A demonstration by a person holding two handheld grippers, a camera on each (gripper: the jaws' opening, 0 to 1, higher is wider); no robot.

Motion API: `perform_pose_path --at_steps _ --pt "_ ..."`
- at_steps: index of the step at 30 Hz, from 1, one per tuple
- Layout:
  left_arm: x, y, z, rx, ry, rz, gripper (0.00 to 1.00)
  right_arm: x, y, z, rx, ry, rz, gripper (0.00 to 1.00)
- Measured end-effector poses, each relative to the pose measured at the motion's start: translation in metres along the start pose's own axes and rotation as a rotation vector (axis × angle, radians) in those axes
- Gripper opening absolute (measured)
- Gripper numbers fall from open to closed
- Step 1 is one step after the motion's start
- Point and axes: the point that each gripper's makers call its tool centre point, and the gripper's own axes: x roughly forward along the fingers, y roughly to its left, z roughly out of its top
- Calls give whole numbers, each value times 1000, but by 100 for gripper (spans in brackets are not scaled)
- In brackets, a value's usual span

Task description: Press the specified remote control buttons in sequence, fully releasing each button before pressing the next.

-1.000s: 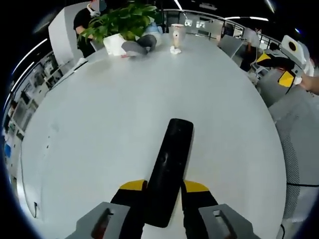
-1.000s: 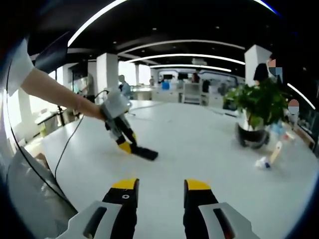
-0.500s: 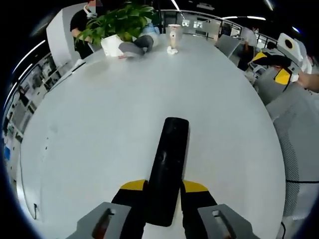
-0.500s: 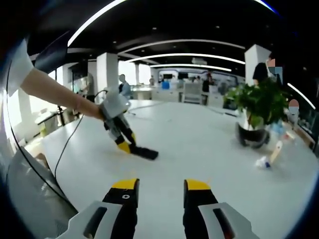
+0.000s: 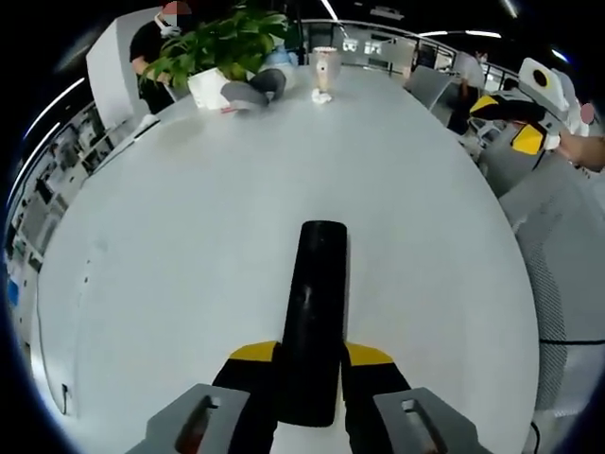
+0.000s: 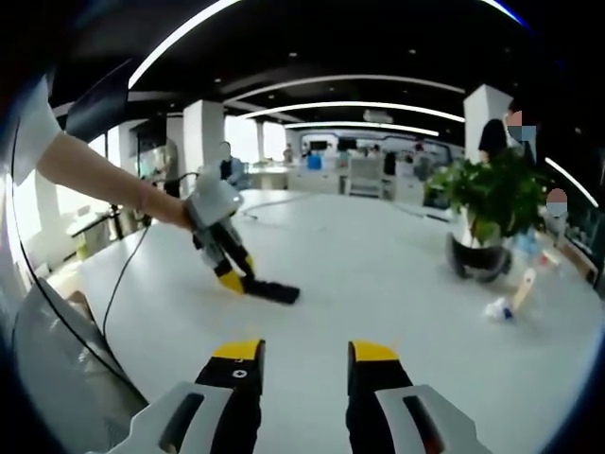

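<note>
Long black remote (image 5: 314, 312) flat on white table (image 5: 189, 236), near end pinched between left gripper (image 5: 311, 357) fingers, buttons too dark to see. Bare table ahead, edge right. Right gripper (image 6: 304, 352) fingers apart, holding nothing, plant (image 6: 492, 203) far right.

Remote (image 5: 312, 312) on table (image 5: 189, 236), plant (image 5: 222, 43) perhaps beyond.

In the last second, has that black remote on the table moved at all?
Yes. In the right gripper view, the remote keeps its far end near the same table spot while the left gripper swings its held end leftward.
</note>
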Motion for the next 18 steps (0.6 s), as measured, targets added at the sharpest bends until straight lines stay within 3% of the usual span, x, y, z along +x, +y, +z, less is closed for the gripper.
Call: perform_pose_path --at_steps 18 --pt "-2 -15 -3 -2 -12 -11 24 0 1 0 -6 1 6 31"
